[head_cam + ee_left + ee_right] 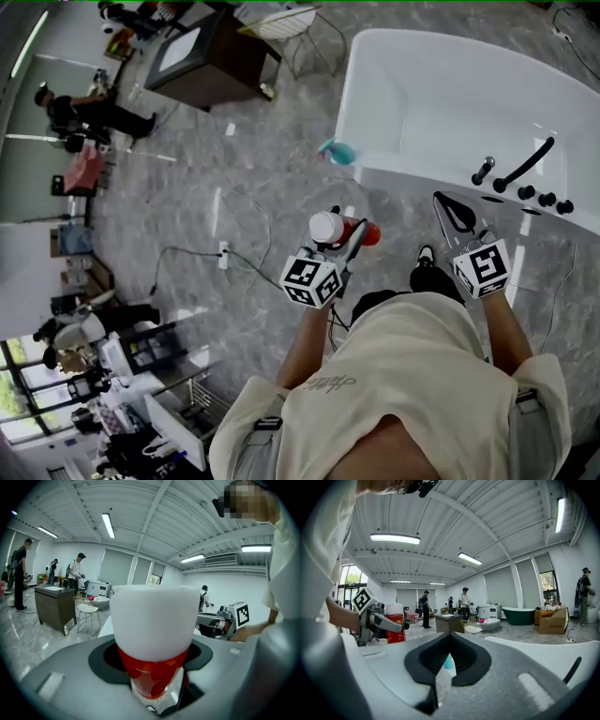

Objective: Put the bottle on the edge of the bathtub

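Observation:
A red bottle with a white cap (328, 227) is held above the grey marble floor, and my left gripper (349, 236) is shut on it. In the left gripper view the bottle (154, 620) fills the middle, its red body clamped between the jaws. The right gripper view shows the same bottle (395, 623) off to the left. My right gripper (455, 214) hovers near the white bathtub (375, 169), its jaws together with nothing in them. A teal object (337, 150) sits at the tub's near corner.
A black faucet (525, 164) and knobs stand on the tub's right rim. A dark cabinet (211, 52) and a wire chair (291, 28) are beyond. A cable with a socket (223, 253) lies on the floor. People (77, 571) stand further off.

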Tool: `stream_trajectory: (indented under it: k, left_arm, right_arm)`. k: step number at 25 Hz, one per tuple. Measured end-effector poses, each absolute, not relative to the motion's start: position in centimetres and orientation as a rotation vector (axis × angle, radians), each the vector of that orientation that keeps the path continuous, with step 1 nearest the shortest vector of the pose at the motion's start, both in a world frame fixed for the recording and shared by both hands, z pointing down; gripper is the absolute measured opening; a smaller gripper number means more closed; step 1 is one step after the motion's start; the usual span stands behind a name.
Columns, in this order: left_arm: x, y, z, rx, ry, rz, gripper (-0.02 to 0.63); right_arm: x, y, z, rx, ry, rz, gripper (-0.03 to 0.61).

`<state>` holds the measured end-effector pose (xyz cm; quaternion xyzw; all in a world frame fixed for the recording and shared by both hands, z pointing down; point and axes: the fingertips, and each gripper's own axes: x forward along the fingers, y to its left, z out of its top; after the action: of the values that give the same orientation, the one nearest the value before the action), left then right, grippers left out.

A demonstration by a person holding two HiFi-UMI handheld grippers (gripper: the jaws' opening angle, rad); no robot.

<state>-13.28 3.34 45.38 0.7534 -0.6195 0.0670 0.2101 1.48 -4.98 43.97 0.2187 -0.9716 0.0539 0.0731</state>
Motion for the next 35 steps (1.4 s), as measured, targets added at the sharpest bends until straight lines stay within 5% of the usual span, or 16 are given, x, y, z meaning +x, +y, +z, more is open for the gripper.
stream_trajectory:
  k: [35]
  left_arm:
    - [-19.5,-14.4,59.9,2.209,-1.386,0.509,0.302]
  right_arm:
    - [-3.0,-13.9,47.8,1.129,-2.608,0.282,0.000]
